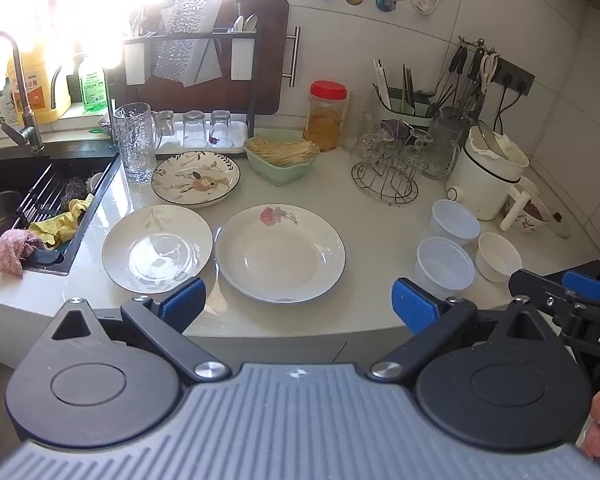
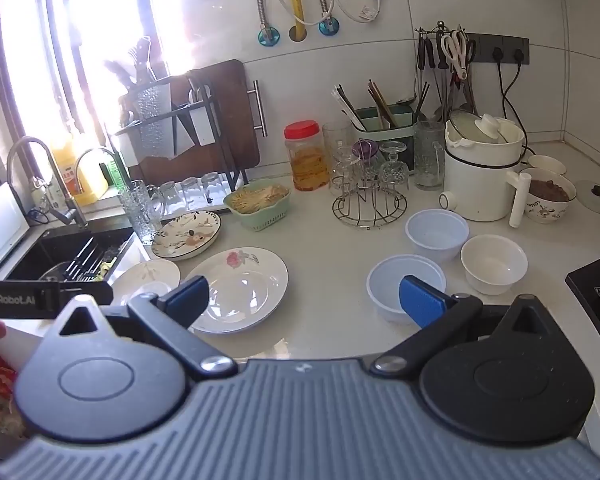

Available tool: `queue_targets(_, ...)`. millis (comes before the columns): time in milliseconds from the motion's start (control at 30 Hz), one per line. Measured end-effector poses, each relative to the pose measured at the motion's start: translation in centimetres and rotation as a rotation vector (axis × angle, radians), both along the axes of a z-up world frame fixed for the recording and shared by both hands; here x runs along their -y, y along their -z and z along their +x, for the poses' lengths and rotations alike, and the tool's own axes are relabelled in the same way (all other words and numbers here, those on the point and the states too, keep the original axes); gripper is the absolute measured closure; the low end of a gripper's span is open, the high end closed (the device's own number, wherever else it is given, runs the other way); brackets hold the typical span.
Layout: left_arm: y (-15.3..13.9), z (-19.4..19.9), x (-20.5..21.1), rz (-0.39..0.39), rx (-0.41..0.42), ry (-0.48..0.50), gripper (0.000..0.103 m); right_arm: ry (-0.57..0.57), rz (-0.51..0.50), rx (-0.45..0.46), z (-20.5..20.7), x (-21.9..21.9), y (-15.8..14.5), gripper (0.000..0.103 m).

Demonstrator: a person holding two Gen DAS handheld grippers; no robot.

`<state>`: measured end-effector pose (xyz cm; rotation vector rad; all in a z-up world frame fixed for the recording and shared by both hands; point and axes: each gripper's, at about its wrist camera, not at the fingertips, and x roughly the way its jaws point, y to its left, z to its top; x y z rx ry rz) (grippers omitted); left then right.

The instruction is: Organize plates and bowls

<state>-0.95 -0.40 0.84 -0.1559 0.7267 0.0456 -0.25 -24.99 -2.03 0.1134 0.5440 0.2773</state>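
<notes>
Left gripper spread wide above the counter's near edge, holding nothing. Right gripper equally wide open and empty. On the white countertop — rose-print plate in the middle, leaf-print plate touching its left rim with a clear glass dish lying in it, deer-pattern plate just behind. To the right, two translucent plastic bowls and a white ceramic bowl clustered close — near the white pot.
</notes>
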Motion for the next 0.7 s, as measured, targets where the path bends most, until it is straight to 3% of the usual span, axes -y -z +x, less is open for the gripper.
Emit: queue_targets(700, 0.96, -0.81, 0.12, -0.007, -0.015, -0.01, 0.002, -0.007, -0.017, -0.023, -0.55, 0.51, 0.49, 0.0)
